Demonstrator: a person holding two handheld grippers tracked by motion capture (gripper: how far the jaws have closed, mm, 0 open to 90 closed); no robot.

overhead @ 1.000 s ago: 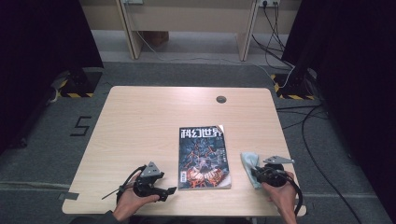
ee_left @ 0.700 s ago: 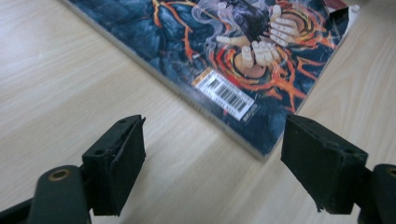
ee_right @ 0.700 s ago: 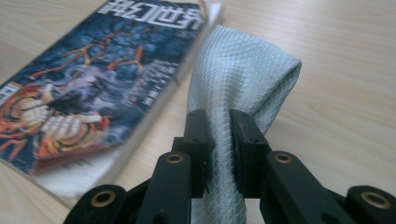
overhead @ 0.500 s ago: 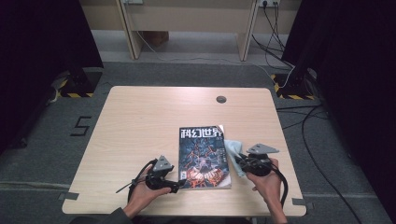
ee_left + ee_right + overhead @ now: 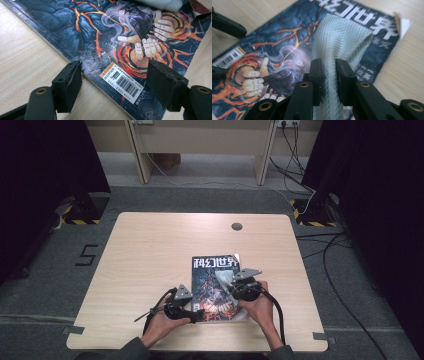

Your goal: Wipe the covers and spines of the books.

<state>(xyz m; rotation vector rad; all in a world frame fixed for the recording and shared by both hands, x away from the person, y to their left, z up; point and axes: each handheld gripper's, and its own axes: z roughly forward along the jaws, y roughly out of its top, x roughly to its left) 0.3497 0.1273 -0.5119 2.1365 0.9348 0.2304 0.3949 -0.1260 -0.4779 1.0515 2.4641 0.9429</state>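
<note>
Woven grey cloth point(image 5: 342, 42) is hanging over the magazine point(image 5: 216, 287), pinched in the right gripper point(image 5: 328, 75).
Left gripper point(image 5: 113, 85), jaws wide and just closing, is straddling the magazine's corner on the table point(image 5: 150, 255) (nothing gripped): wiping risks sliding the magazine.

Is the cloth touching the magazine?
Touching. In the right gripper view the cloth, pinched by the right gripper, drapes down onto the magazine cover with no gap.

Magazine point(image 5: 216, 287) cover title 科幻世界, barcode label point(image 5: 124, 85) reading ISSN 1003-7055, floor point(image 5: 60, 270) marked 5
</note>
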